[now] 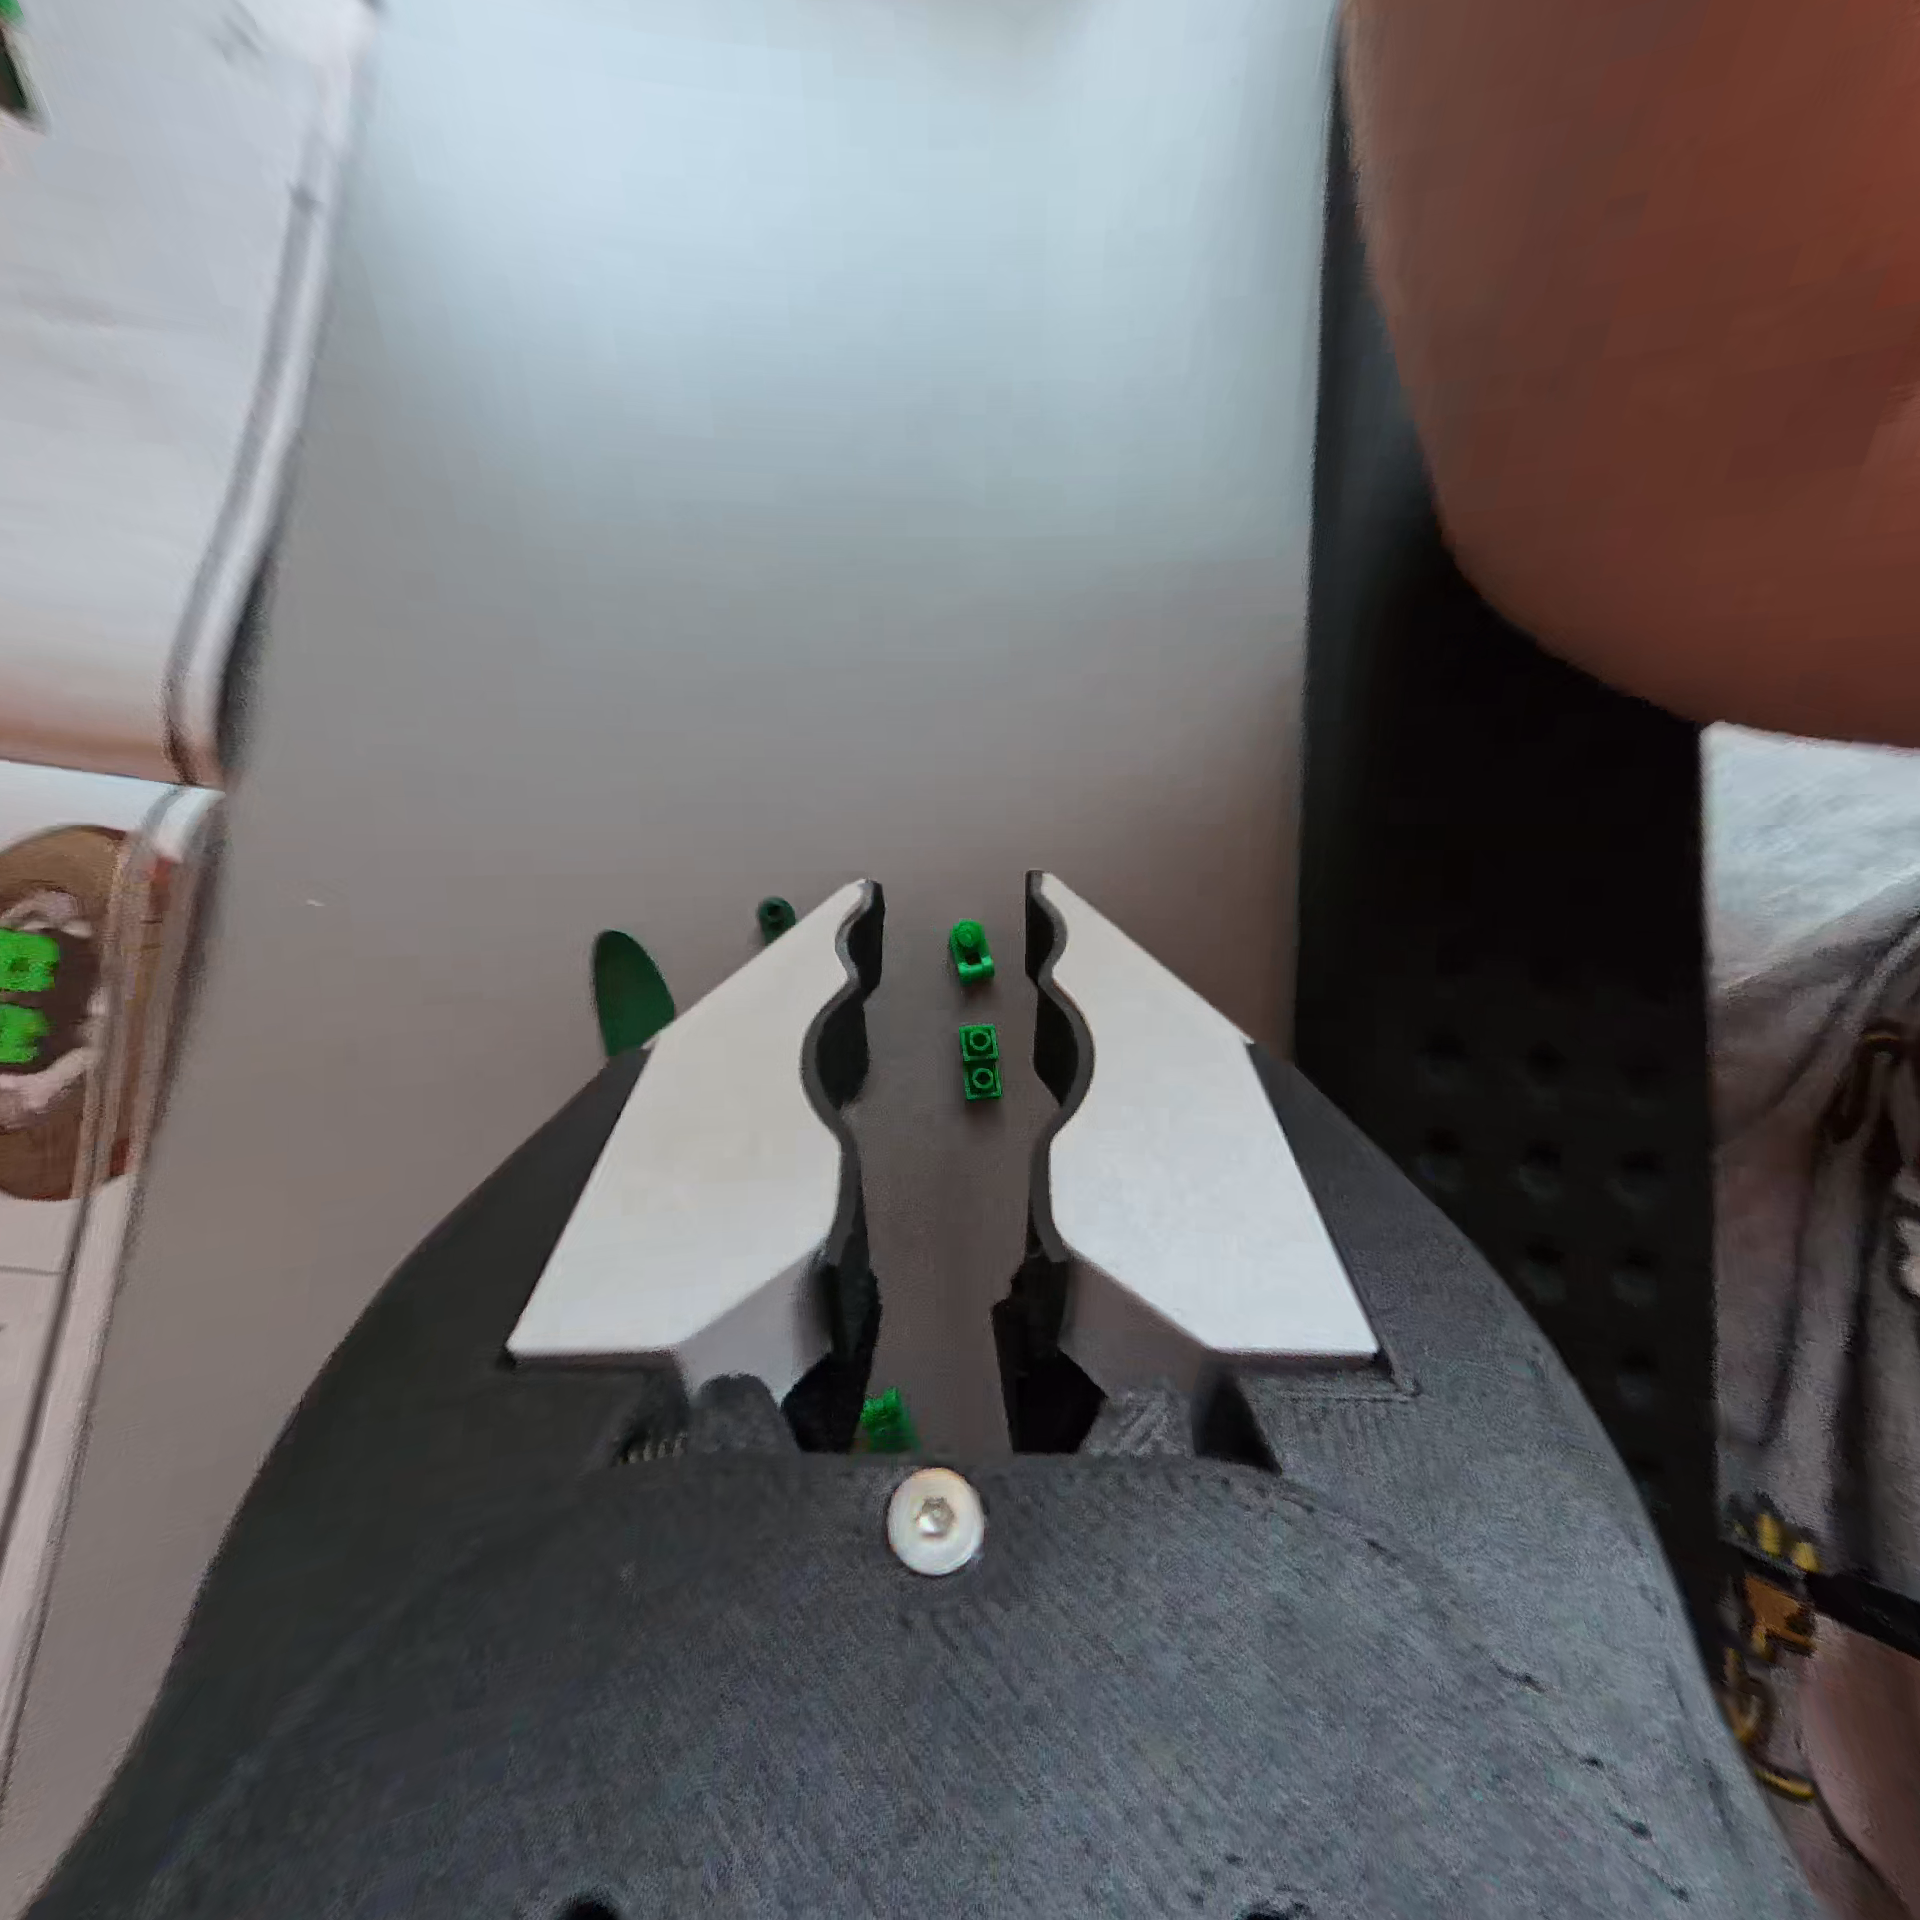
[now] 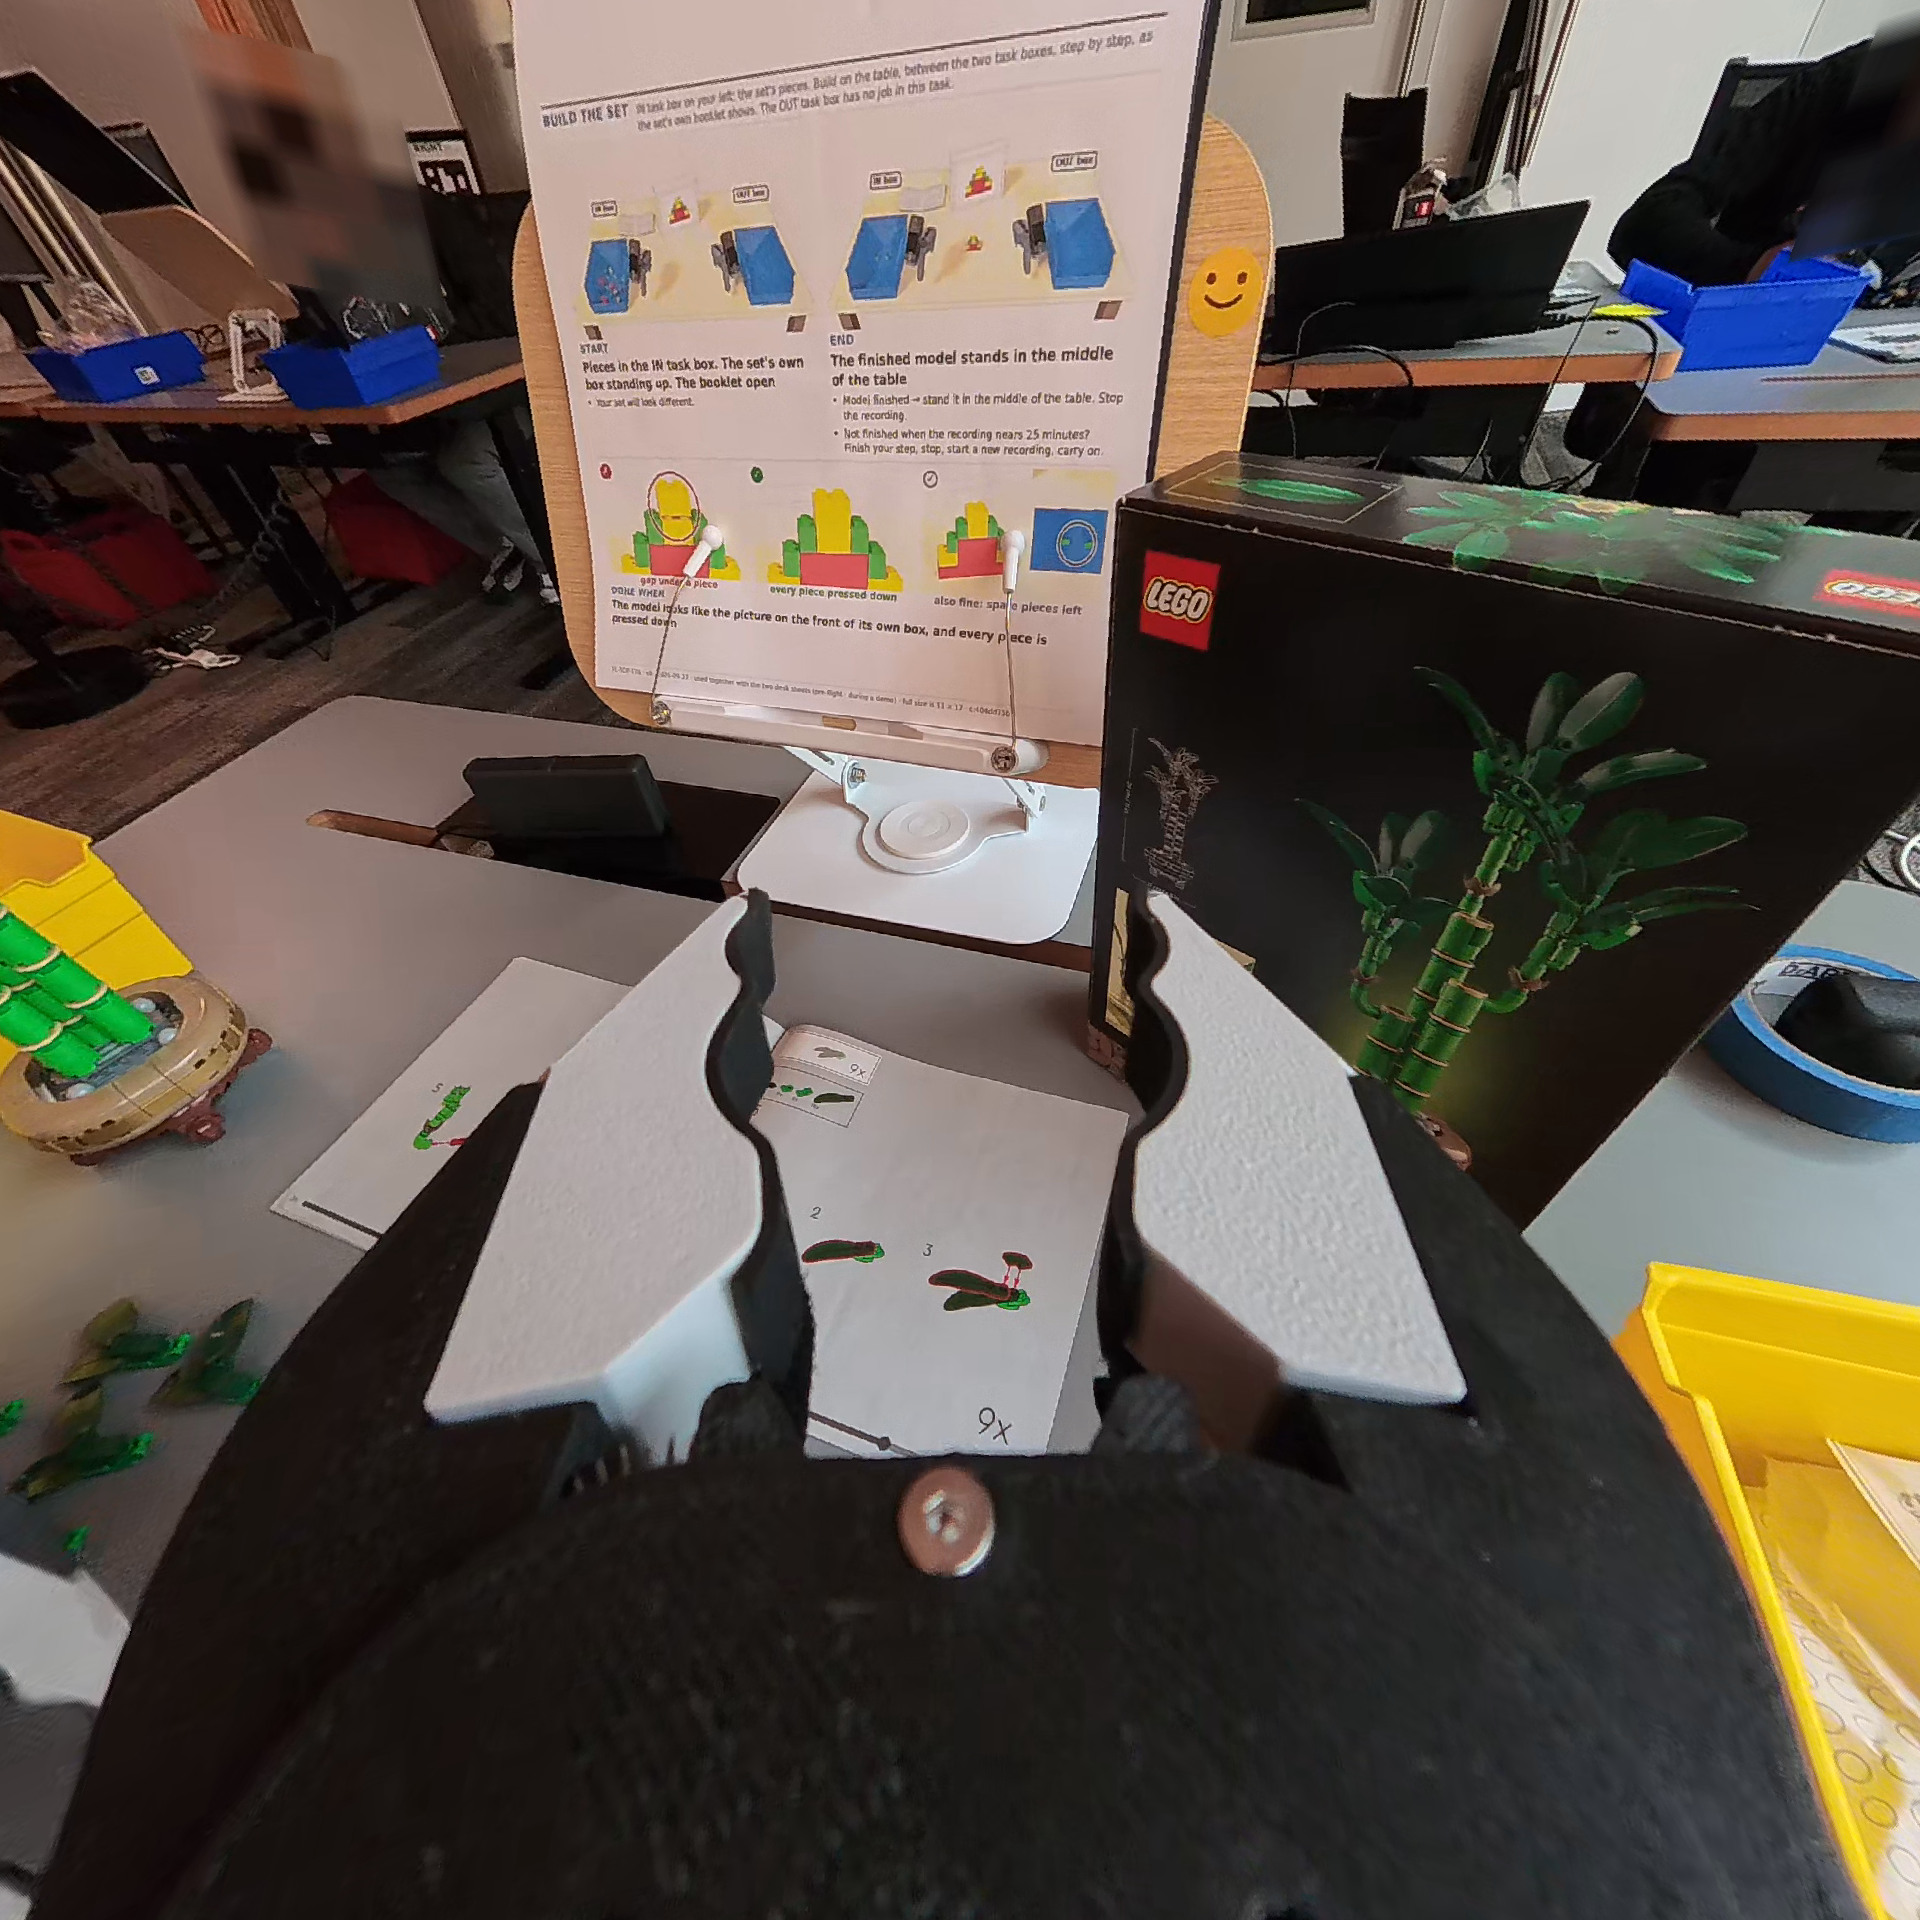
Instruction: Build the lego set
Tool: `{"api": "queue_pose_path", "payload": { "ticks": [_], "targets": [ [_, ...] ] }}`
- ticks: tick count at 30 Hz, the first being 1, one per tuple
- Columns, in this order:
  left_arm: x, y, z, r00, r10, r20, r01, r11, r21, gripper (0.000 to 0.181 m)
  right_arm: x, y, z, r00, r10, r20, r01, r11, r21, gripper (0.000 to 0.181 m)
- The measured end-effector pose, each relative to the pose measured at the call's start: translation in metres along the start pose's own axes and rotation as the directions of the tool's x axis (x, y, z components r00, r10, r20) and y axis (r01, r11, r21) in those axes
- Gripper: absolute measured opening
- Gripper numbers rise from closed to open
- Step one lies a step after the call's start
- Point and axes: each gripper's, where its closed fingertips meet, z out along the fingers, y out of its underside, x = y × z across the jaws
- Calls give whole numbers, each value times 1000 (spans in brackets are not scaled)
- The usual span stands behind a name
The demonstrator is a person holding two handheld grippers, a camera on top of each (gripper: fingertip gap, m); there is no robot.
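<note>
Though tiny, light and rigid, the green two-stud plate [image 1: 981,1062] and green clip piece [image 1: 970,953] just past it at 12 o'clock look slippery: best pinched across the short sides, between the left gripper [image 1: 954,904] fingers, parted narrowly and empty. Smooth grey tabletop [image 1: 727,520], so likely to skid. Right gripper [image 2: 951,935] wide apart, empty, over the open booklet [image 2: 935,1195]; set box [image 2: 1507,831] at 2 o'clock, busy room beyond.

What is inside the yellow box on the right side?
The yellow box holds a clear plastic bag and a bit of paper. The picture's edge and the right gripper hide the rest.
</note>
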Motion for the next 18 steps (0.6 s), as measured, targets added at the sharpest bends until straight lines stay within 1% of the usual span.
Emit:
{"api": "queue_pose_path", "payload": {
  "ticks": [1, 3, 5, 6, 8, 11, 14, 15, 16, 18],
  "targets": [
    [-5, -14, -17, 1000, -22, 4, 22, 997, 73, 26, 1, 1, 0, 1000, 0, -1, 0, 1000, -1, 67],
    [-20, -41, -69, 997, -60, 53, 46, 971, 233, 29, 3, 1, -1, 1000, 5, -3, -5, 1000, -1, 67],
    [-41, -57, -137, 982, -107, 158, 41, 927, 372, 30, 5, 2, -1, 1000, 16, -4, -16, 1000, 2, 67],
    [-50, -59, -173, 966, -142, 214, 39, 905, 425, 31, 6, 3, -1, 1000, 20, -4, -20, 1000, 1, 66],
    [-64, -46, -240, 922, -237, 306, 57, 865, 499, 29, 8, 5, 0, 1000, 23, -6, -23, 1000, -7, 66],
    [-79, -2, -321, 836, -392, 384, 124, 817, 563, 33, 13, 13, 3, 1000, 23, -15, -24, 999, -41, 67],
    [-89, 59, -385, 715, -543, 440, 214, 769, 602, 40, 22, 23, 8, 998, 35, -45, -38, 997, -74, 67],
    [-92, 84, -403, 654, -596, 466, 247, 750, 613, 39, 24, 25, 10, 998, 35, -52, -39, 996, -84, 67],
    [-97, 113, -421, 571, -655, 494, 292, 725, 623, 38, 25, 28, 12, 998, 33, -57, -38, 995, -94, 67],
    [-104, 181, -447, 359, -768, 530, 423, 640, 641, 28, 25, 30, 15, 998, 24, -64, -31, 994, -109, 67]
  ]
}}
